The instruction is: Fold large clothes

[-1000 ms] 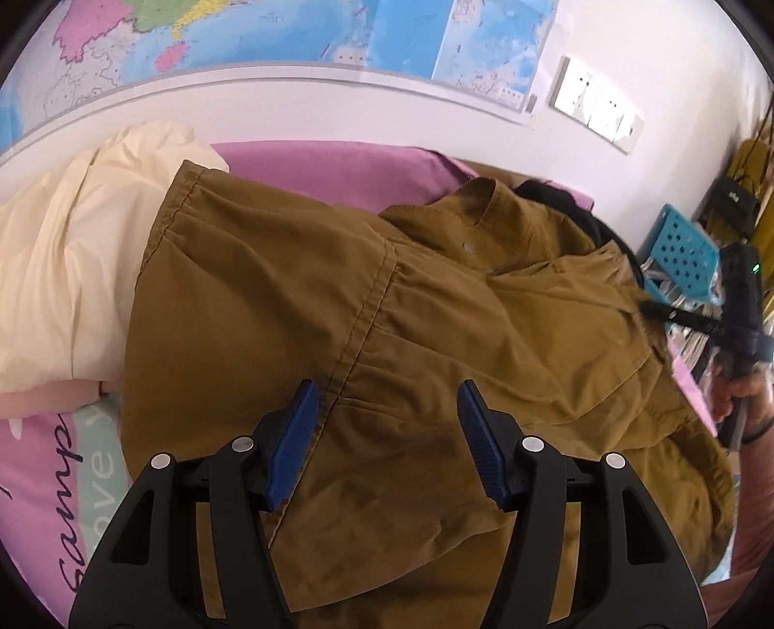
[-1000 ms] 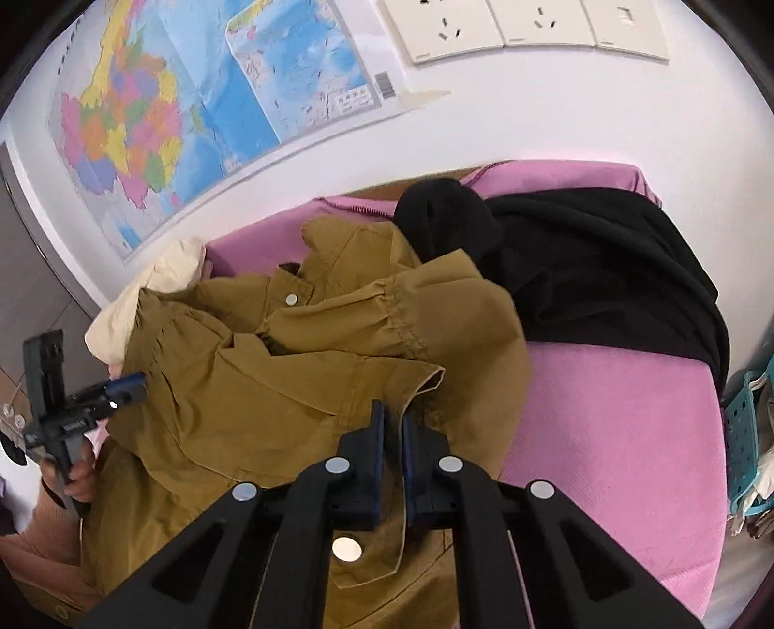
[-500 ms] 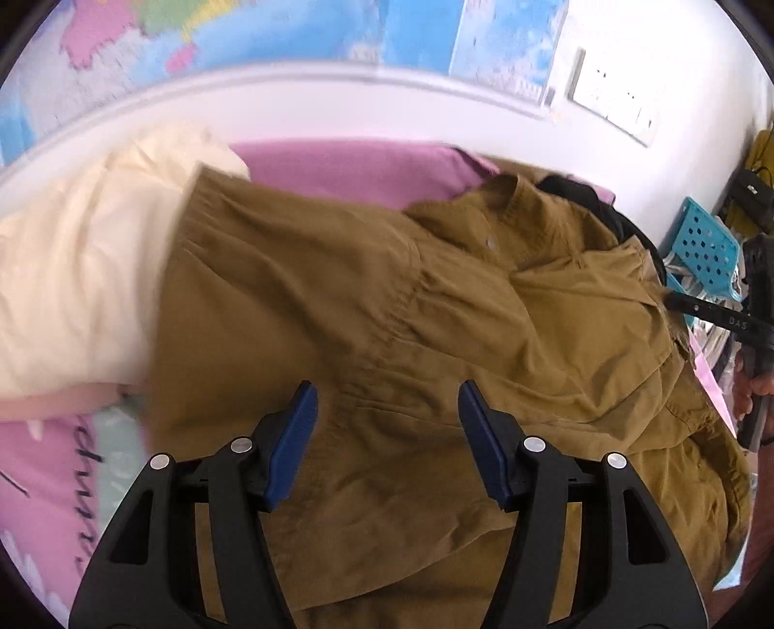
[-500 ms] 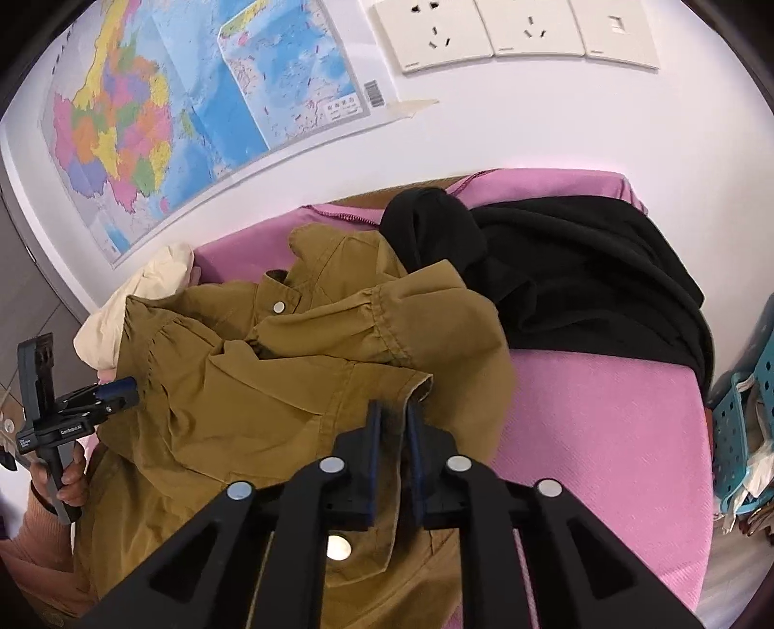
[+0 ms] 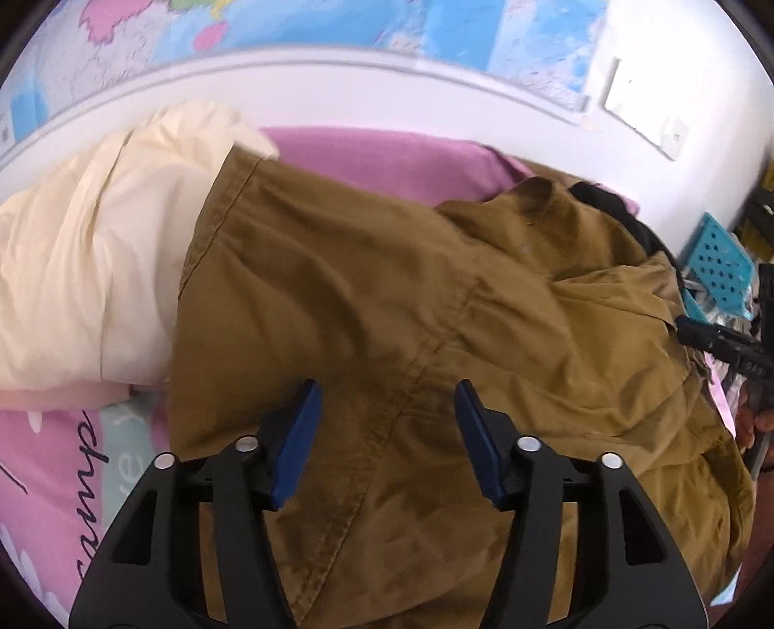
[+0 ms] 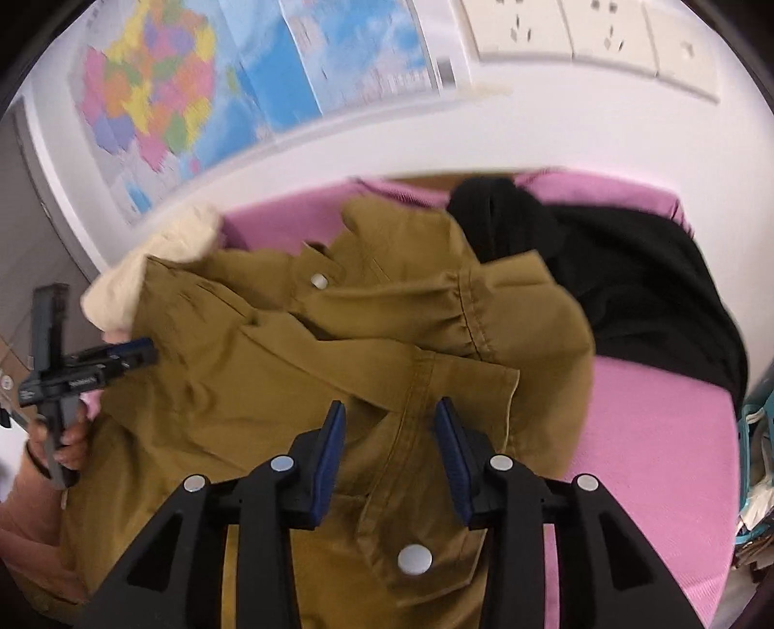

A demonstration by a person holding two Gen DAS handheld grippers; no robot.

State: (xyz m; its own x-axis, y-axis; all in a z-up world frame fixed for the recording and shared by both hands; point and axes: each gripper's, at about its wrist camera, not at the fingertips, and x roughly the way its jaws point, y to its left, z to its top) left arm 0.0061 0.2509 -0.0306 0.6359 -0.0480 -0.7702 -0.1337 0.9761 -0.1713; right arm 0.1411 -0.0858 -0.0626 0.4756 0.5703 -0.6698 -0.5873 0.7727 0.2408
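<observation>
My left gripper (image 5: 384,426) hangs over the brown jacket (image 5: 387,309), which lies spread on the bed with the pink sheet (image 5: 387,150). The two blue pads stand apart with a seam of the jacket running between them, and the jaws are closing a little at this moment, but the pads do not press on the cloth — nothing is held. To the left of the jacket there is a cream garment (image 5: 92,251); the jacket's hem lies partly over it. Below it I see a pink printed cover (image 5: 53,464) with dark letters on it.

My right gripper (image 6: 389,450) is over the other side of the same jacket (image 6: 290,367), near a folded flap with its stitched edge. Its jaws are opening now, and the flap edge passes between the pads, but I see a gap on both sides of it, so the cloth is free. A silver snap button (image 6: 414,560) sits on the jacket just below the pads, and another snap (image 6: 319,279) is near the collar.

Behind the jacket, toward the wall, a black garment (image 6: 629,300) lies on the pink sheet (image 6: 653,435), touching the jacket's shoulder. On the wall are a coloured map (image 6: 203,92) and a row of sockets (image 6: 580,34). In the right view my left hand (image 6: 67,440) holds its gripper's handle beside the jacket.
</observation>
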